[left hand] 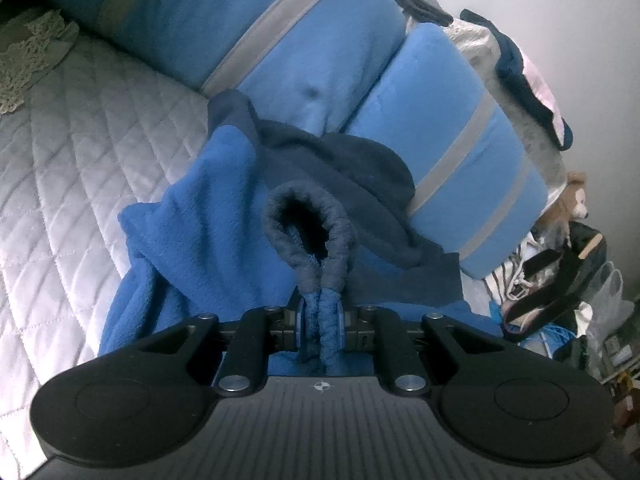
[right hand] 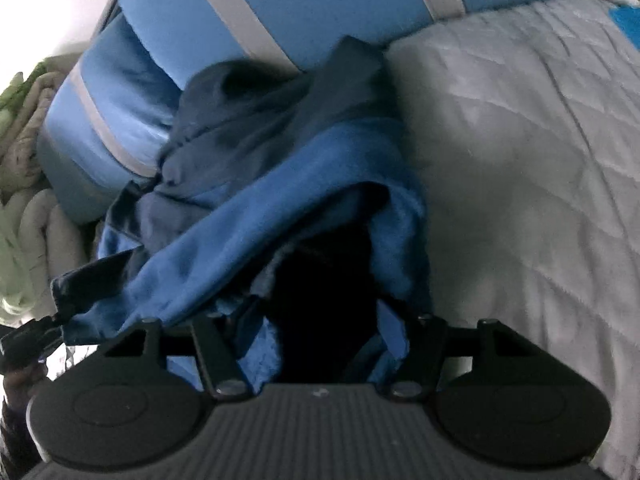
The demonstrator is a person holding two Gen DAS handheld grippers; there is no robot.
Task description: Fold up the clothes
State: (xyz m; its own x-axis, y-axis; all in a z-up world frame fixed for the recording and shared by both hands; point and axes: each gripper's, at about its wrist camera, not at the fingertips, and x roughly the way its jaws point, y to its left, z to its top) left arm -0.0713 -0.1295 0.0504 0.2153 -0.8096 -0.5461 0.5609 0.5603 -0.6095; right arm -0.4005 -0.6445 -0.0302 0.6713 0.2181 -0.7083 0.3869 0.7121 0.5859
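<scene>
Left hand-held gripper (left hand: pixel 320 320) is clamped on the dark cuff (left hand: pixel 310 232) of the blue fleece (left hand: pixel 192 220), which lies bunched on the quilted bed (left hand: pixel 60 160) against two blue pillows (left hand: pixel 320 48). Right hand-held gripper (right hand: pixel 320 344) stands partly open; fleece drapes over it, grip undetermined. Clutter (left hand: pixel 560 280) crowds the bedside.

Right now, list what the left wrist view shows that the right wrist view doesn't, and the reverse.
Left wrist only: the left claw shut on the fleece garment's dark cuff, a plush toy, a lace cloth. Right wrist only: the right claw with blue fleece bunched between its jaws, beige bedding. Both: the garment, blue striped pillows, the white quilt.
</scene>
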